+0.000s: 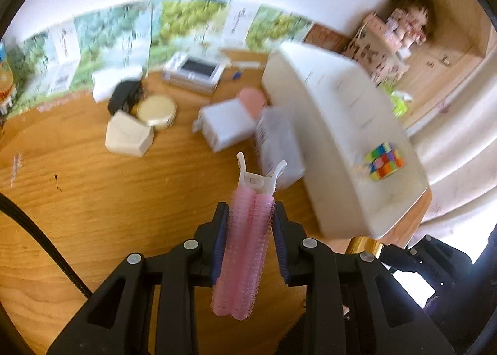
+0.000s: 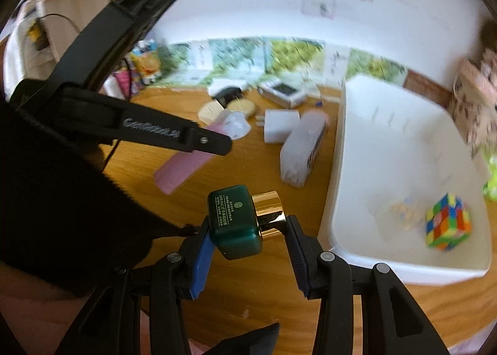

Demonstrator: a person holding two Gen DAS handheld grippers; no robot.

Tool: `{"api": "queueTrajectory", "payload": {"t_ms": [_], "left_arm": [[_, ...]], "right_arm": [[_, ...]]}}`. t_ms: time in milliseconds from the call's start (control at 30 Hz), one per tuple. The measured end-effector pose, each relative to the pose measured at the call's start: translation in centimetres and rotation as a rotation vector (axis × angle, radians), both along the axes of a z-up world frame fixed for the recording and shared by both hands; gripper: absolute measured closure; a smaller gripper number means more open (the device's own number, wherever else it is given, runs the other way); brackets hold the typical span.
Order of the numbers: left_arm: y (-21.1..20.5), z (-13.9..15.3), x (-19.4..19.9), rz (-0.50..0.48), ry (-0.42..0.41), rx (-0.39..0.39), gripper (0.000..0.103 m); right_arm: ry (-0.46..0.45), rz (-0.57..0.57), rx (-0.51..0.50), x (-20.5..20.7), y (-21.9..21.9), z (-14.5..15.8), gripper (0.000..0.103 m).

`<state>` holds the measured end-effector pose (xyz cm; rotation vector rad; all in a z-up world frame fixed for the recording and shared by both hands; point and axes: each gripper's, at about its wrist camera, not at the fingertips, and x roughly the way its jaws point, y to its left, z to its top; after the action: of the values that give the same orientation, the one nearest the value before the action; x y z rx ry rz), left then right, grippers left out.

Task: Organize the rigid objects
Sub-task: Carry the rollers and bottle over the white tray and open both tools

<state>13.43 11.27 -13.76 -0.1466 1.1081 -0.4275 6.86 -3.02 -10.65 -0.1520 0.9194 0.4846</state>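
left gripper [image 1: 250,215] clamping pink hair roller [image 1: 245,249]

I read "GenRobot.AI" in grey letters on the left gripper [image 2: 230,145]; the green bottle [image 2: 236,224] carries gold print too small for me to read.

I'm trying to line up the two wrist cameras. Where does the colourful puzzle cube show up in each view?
Left wrist: puzzle cube lies right of centre, inside the white bin, near its close end.
Right wrist: the cube is at lower right, in the same bin.
Shared landmark: the white bin on the wooden table.
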Motion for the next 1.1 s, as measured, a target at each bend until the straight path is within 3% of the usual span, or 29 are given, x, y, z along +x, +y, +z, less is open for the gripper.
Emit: {"api": "queueTrajectory", "payload": {"t_ms": [233,567,1100], "left_arm": [[-2.5,3.9,-0.4,0.011,-0.125,-0.035,0.073],[-6.3,5.9,-0.7,0.038,-0.227,-0.043,0.073],[-13.7,4.7,0.3,0.095,-0.233,-0.112,0.073]], "right_arm": [[-0.099,0.018,0.027,0.0,-2.8,2.6,0.058],[-0.190,-0.024,0.008,1.1,-7.5,4.1,0.058],[-0.130,0.047,-0.056,4.6,-14.8,2.3,0.058]]}}
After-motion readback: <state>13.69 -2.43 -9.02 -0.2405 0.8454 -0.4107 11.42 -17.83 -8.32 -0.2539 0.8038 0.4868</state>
